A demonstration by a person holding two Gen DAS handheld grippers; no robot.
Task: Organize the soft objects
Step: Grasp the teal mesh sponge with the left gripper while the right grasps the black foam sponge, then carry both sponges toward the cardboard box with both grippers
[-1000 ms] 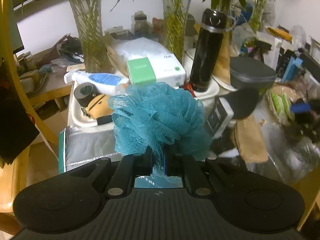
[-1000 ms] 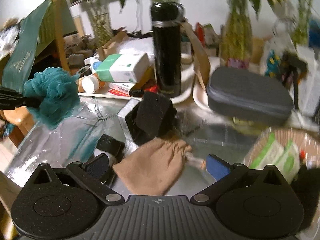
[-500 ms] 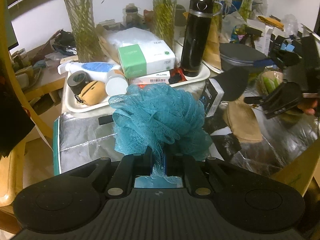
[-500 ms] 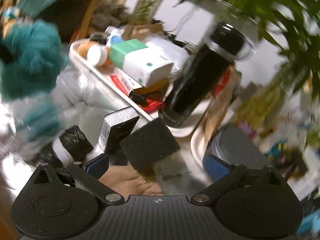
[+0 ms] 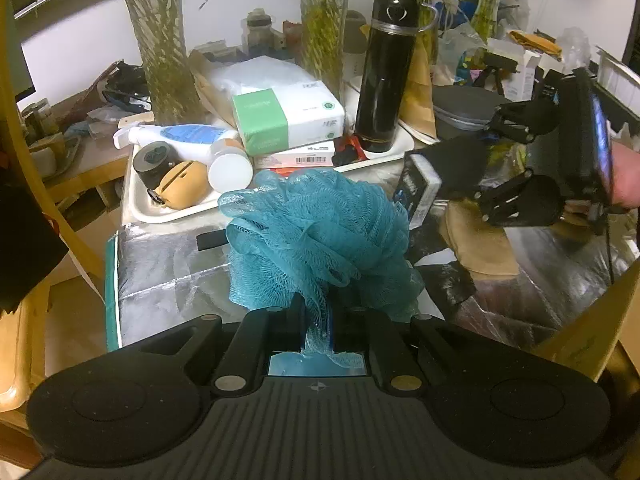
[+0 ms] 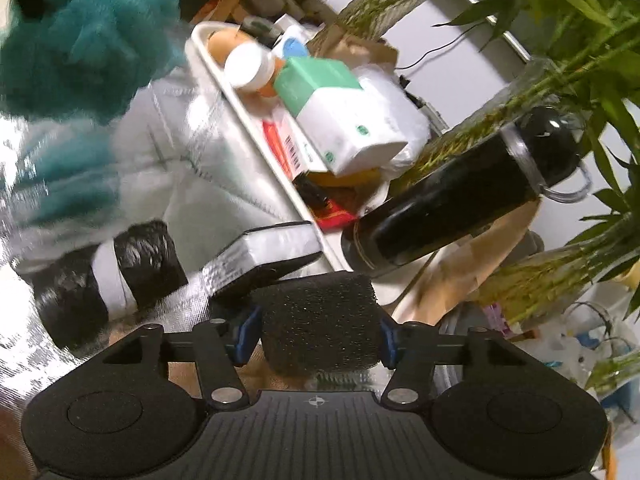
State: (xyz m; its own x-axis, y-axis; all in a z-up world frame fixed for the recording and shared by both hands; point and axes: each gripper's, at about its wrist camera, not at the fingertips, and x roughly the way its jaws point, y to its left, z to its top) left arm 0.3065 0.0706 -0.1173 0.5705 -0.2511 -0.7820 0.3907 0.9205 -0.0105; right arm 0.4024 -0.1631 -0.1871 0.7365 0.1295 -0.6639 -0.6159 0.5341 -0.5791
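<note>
- The right tool (image 6: 318,340) has just been closing its jaws, and the black foam sponge (image 6: 320,320) now sits between them — a second ago they stood wide over the desk with nothing inside.
- Both blue pads (image 6: 249,334) appear to meet the sponge's side faces; I judge this a grip just being made rather than a firm squeeze, since the foam shows little crushing.
- The right tool has also rolled hard, so the black flask (image 6: 460,204) and the white tray (image 6: 256,128) ahead of it now lie tilted across its view.
- The left tool (image 5: 318,320) is unchanged: jaws nearly together, pinched on the teal bath pouf (image 5: 320,240), which bulges just ahead of its fingertips, held above the silver foil sheet (image 5: 160,272).
- Seen from the left tool, the right one (image 5: 460,178) is off to its right and farther forward, with the sponge at its tips above the tan cloth pouch (image 5: 484,244).
- For the task this means two soft items are in hand at once (pouf left, sponge right) — the pouch and the black wrapped bundle (image 6: 116,272), left of the right tool, lie unsorted.
</note>
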